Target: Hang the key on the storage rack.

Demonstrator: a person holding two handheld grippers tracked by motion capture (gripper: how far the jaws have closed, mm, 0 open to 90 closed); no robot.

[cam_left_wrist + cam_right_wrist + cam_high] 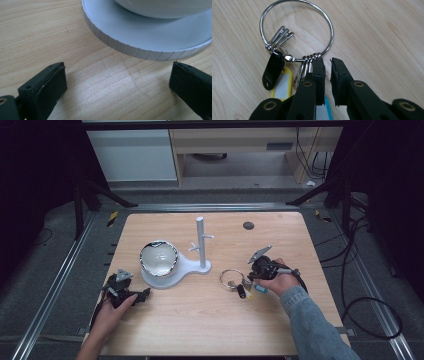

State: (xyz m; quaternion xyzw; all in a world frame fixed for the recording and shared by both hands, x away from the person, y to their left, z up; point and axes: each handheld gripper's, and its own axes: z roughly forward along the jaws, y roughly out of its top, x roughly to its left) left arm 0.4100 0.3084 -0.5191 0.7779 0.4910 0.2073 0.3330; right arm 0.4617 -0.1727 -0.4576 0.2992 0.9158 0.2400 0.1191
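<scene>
a pale wooden table (210,320) stands on grey floor (45,270); behind it, a white cabinet (132,155) and dark surroundings.

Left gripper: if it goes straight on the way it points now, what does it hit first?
Most likely the ribbed rim of the white stand base, straight ahead of the open left gripper. Bare table lies between them. The bowl sits further back on that base.

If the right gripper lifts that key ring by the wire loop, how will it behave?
The key ring is thin, smooth wire, so it may slip between the pads. Its clips and tags hang loosely and will likely swing and slide round the loop. It looks light.
</scene>
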